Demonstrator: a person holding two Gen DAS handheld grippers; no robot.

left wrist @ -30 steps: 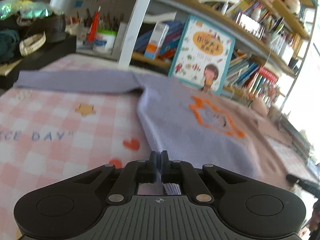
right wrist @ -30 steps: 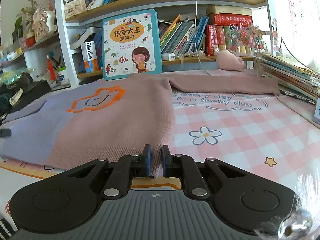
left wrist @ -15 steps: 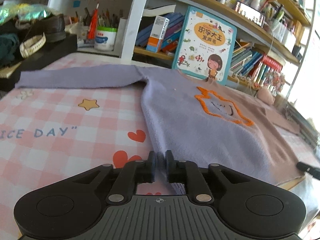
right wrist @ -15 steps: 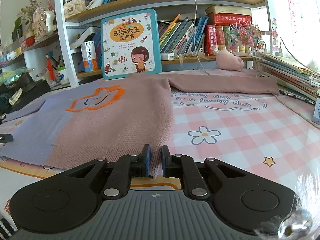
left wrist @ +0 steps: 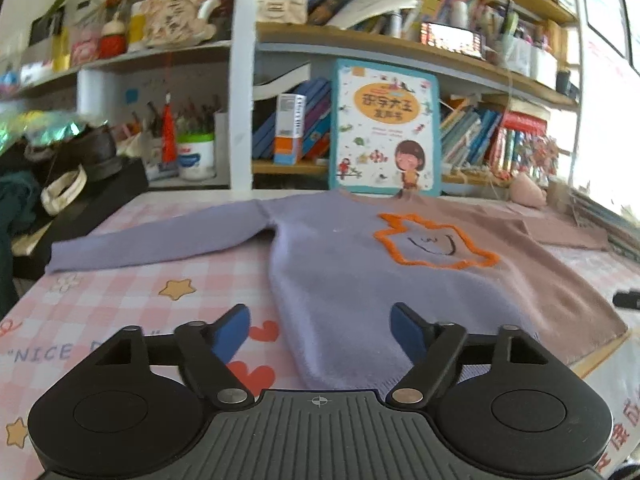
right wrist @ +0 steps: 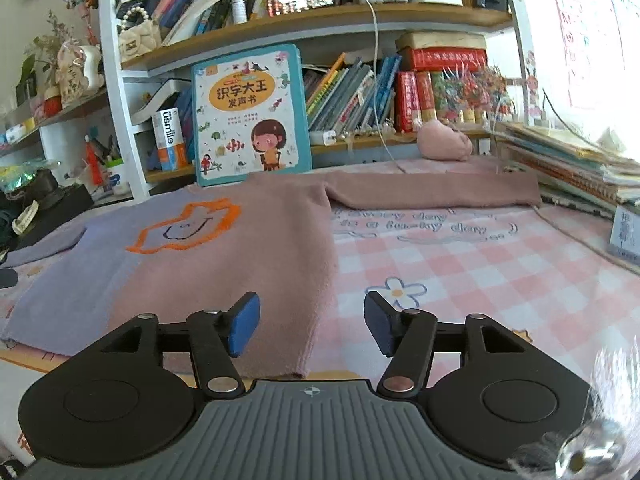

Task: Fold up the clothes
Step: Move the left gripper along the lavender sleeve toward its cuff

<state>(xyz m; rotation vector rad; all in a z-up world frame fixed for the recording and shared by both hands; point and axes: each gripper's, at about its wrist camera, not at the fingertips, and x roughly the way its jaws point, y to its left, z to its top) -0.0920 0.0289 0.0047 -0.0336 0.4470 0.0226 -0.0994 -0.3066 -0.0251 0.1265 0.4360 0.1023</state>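
Sweater (left wrist: 360, 280) lies flat, face up on the table (left wrist: 120, 292), sleeves spread left and right, hem nearest you. Soft, light knit, it'll droop and stretch. Left tool (left wrist: 320, 330) and right tool (right wrist: 312, 326) are opening over the hem corners, holding nothing. Pinch cuffs or shoulders.

A sweater (left wrist: 360, 280), half lilac, half dusty pink, is showing an orange star outline (left wrist: 436, 246); the cloth (right wrist: 480, 272) under it is wearing pink-and-white checks.
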